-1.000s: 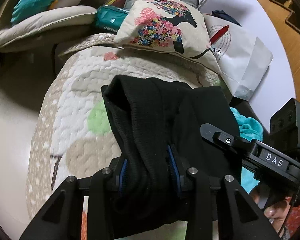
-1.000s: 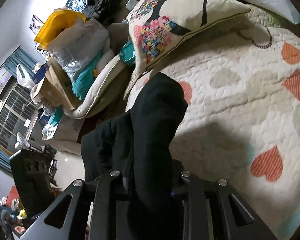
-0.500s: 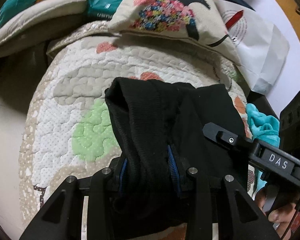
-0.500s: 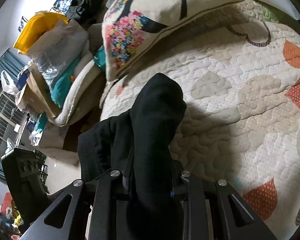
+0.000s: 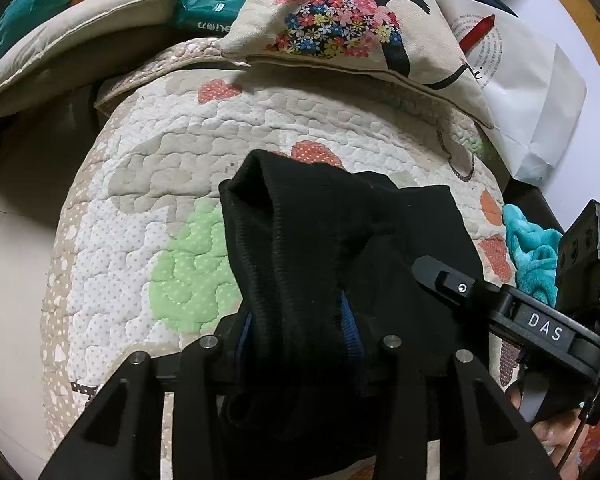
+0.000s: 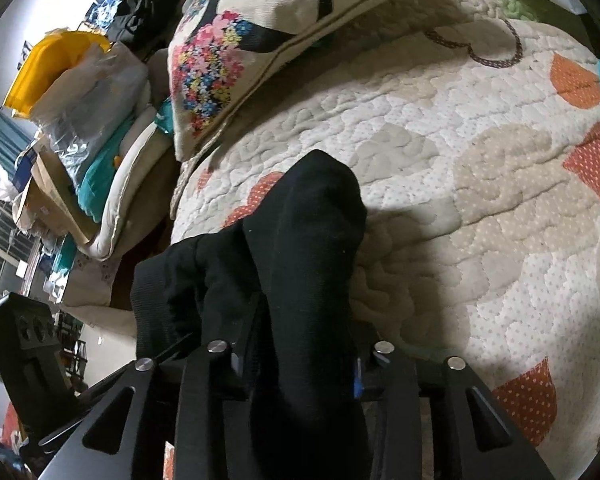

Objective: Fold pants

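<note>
The black pants (image 5: 320, 264) hang over the quilt (image 5: 148, 208), near its left edge. Both claws, left (image 5: 298, 332) and right (image 6: 296, 356), have just been opening, with cloth between them. This looks like the laying-down step. Next, let go and pull back.

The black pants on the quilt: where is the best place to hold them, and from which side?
Probably the thick ribbed hem of the black pants. It is the firmest edge. Come from the near side, above the quilt, since the flowered pillow blocks the far side.
</note>
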Action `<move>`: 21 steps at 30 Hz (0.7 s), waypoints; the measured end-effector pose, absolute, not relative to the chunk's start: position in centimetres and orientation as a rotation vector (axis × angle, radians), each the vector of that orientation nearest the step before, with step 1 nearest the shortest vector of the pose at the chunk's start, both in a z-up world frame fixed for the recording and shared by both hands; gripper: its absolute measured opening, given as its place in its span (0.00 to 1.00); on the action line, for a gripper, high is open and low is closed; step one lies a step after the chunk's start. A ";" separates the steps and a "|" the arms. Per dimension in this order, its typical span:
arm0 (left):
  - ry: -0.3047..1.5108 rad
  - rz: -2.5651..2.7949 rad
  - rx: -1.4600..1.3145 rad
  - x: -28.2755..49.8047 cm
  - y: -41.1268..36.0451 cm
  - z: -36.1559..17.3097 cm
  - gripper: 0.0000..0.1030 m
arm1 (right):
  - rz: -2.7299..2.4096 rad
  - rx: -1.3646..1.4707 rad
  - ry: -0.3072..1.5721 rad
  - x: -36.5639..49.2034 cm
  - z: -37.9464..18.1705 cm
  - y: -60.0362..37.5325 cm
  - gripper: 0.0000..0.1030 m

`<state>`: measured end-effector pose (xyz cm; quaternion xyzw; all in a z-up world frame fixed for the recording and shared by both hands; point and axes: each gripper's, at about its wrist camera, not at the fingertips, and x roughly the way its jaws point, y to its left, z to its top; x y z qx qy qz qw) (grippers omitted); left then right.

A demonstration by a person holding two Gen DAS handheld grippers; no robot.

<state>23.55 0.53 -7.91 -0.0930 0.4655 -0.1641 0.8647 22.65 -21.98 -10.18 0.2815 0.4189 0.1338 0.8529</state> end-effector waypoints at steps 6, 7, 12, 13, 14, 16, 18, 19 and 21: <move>0.972 -0.331 -0.192 23.4 0.8 -7.8 0.46 | 0.251 0.631 0.869 22.3 -10.3 -23.1 0.46; 0.973 -0.330 -0.195 23.5 0.9 -7.8 0.47 | 0.247 0.636 0.866 22.3 -10.3 -23.2 0.46; 0.975 -0.324 -0.206 23.5 1.3 -7.7 0.50 | 0.224 0.651 0.858 22.1 -10.4 -23.9 0.47; 0.972 -0.320 -0.202 23.4 1.3 -7.6 0.51 | 0.218 0.651 0.858 22.0 -10.5 -23.9 0.49; 0.965 -0.313 -0.195 23.4 1.4 -7.5 0.51 | 0.213 0.649 0.857 22.0 -10.5 -23.9 0.50; 0.950 -0.300 -0.177 23.2 1.5 -7.3 0.54 | 0.201 0.644 0.855 21.9 -10.5 -24.0 0.52; 0.943 -0.295 -0.171 23.2 1.7 -7.1 0.56 | 0.196 0.642 0.853 21.8 -10.6 -24.1 0.53; 0.944 -0.295 -0.171 23.1 1.8 -7.1 0.56 | 0.190 0.641 0.853 21.7 -10.6 -24.2 0.54; 0.946 -0.294 -0.168 23.1 1.9 -7.1 0.57 | 0.186 0.638 0.851 21.7 -10.6 -24.3 0.55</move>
